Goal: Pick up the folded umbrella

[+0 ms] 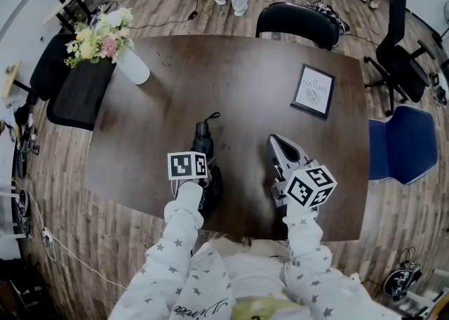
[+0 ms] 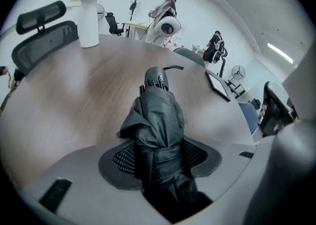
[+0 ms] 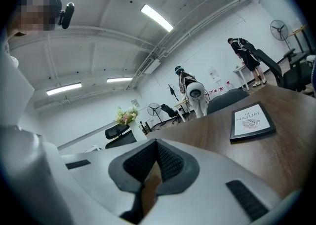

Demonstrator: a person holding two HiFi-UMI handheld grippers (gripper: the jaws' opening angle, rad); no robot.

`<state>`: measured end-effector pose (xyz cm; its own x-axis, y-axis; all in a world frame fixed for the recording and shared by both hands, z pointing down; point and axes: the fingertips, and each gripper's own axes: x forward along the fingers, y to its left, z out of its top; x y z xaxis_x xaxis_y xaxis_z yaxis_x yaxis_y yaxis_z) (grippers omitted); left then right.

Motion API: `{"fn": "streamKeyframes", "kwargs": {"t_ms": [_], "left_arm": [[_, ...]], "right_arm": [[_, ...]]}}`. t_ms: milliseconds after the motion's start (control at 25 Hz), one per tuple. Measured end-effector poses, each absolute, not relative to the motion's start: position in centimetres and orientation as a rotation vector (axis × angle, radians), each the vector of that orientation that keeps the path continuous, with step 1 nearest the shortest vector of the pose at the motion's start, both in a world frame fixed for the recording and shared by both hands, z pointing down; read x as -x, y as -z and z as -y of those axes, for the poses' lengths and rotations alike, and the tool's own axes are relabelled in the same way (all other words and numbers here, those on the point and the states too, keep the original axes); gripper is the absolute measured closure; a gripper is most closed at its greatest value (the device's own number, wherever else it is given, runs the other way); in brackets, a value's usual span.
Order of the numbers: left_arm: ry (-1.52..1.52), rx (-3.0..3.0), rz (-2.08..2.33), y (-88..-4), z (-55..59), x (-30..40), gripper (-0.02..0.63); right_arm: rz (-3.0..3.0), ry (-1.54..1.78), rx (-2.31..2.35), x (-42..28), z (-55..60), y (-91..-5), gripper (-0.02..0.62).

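Observation:
A black folded umbrella (image 1: 203,136) lies on the dark wooden table (image 1: 238,80) near its front edge, handle and wrist strap pointing away from me. My left gripper (image 1: 208,184) comes steeply down over the umbrella's near end. In the left gripper view the bundled fabric of the umbrella (image 2: 158,115) fills the space between the two pads, which press on it from both sides, so the left gripper (image 2: 160,150) is shut on it. My right gripper (image 1: 279,147) hovers low over the table to the right of the umbrella, shut and empty (image 3: 157,145).
A white vase of flowers (image 1: 130,64) stands at the table's far left, a framed print (image 1: 313,90) at the far right. Black chairs (image 1: 295,22) and a blue chair (image 1: 400,143) ring the table. People stand further back in the room.

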<state>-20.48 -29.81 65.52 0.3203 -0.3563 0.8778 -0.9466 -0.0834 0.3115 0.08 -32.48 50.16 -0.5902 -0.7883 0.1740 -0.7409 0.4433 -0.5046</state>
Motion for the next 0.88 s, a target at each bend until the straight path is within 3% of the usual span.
{"fn": "streamKeyframes", "kwargs": {"t_ms": [880], "left_arm": [[-0.33,-1.921,1.431,-52.4,27.5,23.3,0.364]], "right_arm": [[-2.735,0.664,1.35,0.8,31.7,-47.3,0.574]]}}
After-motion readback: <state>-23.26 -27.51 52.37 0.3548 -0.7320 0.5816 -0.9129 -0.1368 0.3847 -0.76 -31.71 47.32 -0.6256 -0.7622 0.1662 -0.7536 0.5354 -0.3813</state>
